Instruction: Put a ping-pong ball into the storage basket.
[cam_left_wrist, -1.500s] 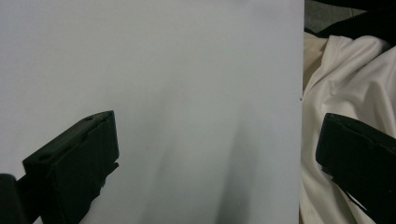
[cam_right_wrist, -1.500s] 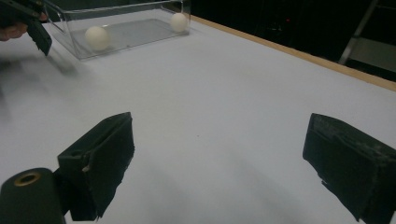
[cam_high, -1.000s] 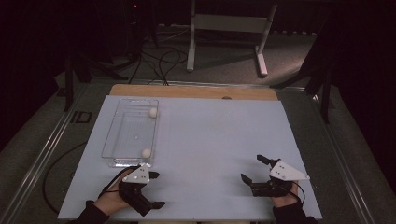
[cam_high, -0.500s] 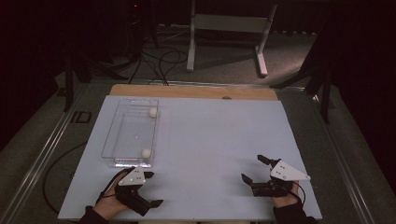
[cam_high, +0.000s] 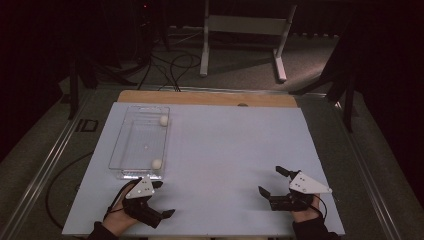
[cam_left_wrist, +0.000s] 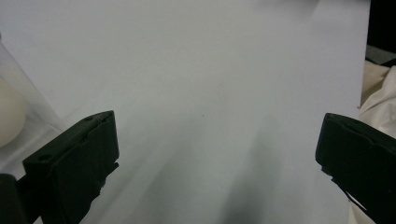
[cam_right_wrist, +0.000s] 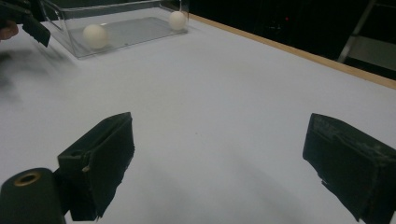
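Item: near ball (cam_high: 157, 163), small, white, round. Location: inside the clear tray (cam_high: 116, 150) on the left half of the white table (cam_high: 235, 150), at the tray's near right corner, close to the walls. A second white ball, the far ball (cam_high: 163, 120), lies at the tray's far right corner, well apart from the first.

Handling, as judged: both balls are taken to be light and smooth-shelled, likely hollow; rolling at the slightest nudge is to be expected, and slipping out of a hard pinch is possible. A hold across the widest part, from above, with the pads on opposite sides, is advised. The near wall of the tray, thin and transparent, is to be cleared first; approach from the side is barred by it.

Tools: left gripper (cam_high: 161, 199), held low at the near left edge of the table, just near of the tray; jaws spread wide, nothing between them. Right gripper (cam_high: 271, 181), at the near right, well apart from the tray; jaws likewise wide apart and empty, pointed across the table toward the tray.

Status: neither ball touched.
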